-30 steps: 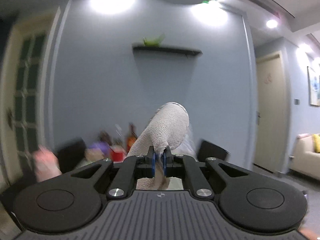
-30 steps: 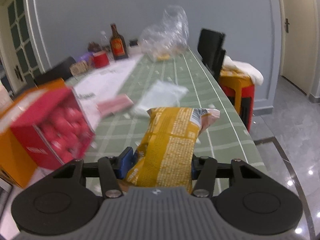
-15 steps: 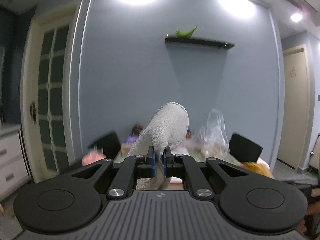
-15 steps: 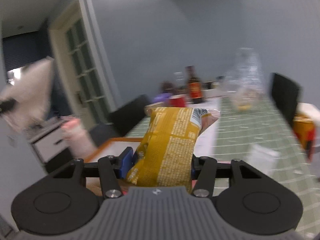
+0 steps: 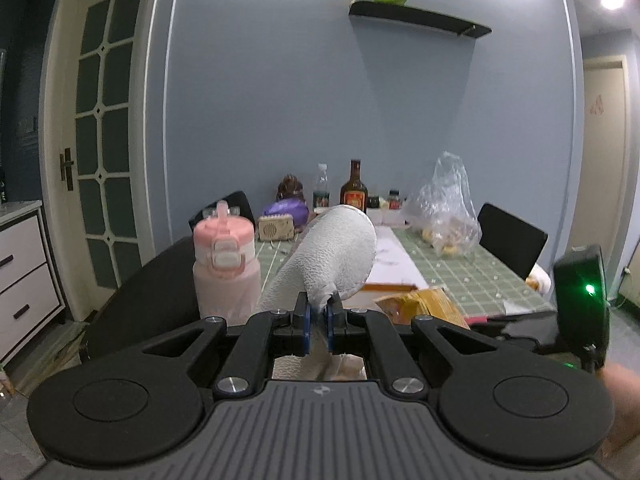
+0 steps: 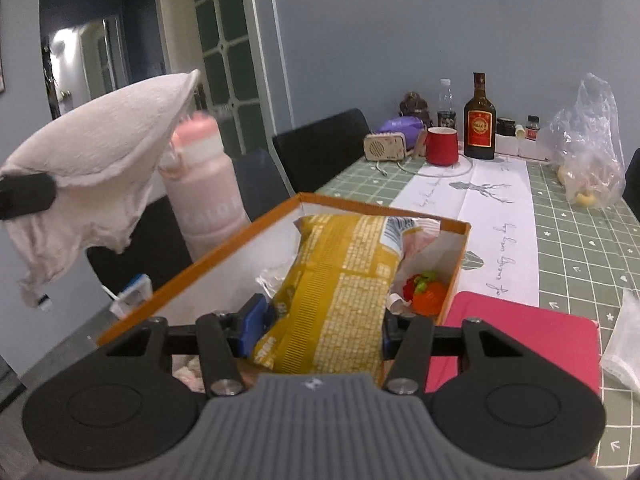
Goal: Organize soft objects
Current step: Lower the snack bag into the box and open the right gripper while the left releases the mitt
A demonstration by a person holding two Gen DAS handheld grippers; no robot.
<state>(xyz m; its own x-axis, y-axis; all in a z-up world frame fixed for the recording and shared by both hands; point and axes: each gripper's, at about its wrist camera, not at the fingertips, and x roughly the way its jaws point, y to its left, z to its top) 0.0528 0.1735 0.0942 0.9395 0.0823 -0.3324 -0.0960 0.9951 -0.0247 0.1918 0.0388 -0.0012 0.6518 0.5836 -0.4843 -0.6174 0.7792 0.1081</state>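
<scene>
My left gripper [image 5: 318,326] is shut on a white towel cloth [image 5: 334,258] that stands up in front of its fingers. The same cloth [image 6: 88,160] hangs in the air at the left of the right wrist view, left of the box. My right gripper [image 6: 320,322] is shut on a yellow snack bag [image 6: 340,280] and holds it over the open orange-rimmed box [image 6: 240,240] at the table's near end. An orange-and-red soft toy [image 6: 426,294] lies inside the box. The snack bag [image 5: 424,306] also shows low right of the cloth in the left wrist view.
A pink water bottle [image 6: 204,188] stands left of the box beside black chairs [image 6: 320,148]. A pink pad [image 6: 520,336] lies right of the box. Farther back stand a red mug [image 6: 442,146], a brown bottle [image 6: 479,120], a small radio [image 6: 386,147] and a clear plastic bag [image 6: 588,152].
Both hands swung left across the room. The snack bag now hangs over the open box. The cloth came nearer the table, beside the pink bottle. Both grips stayed the same.
</scene>
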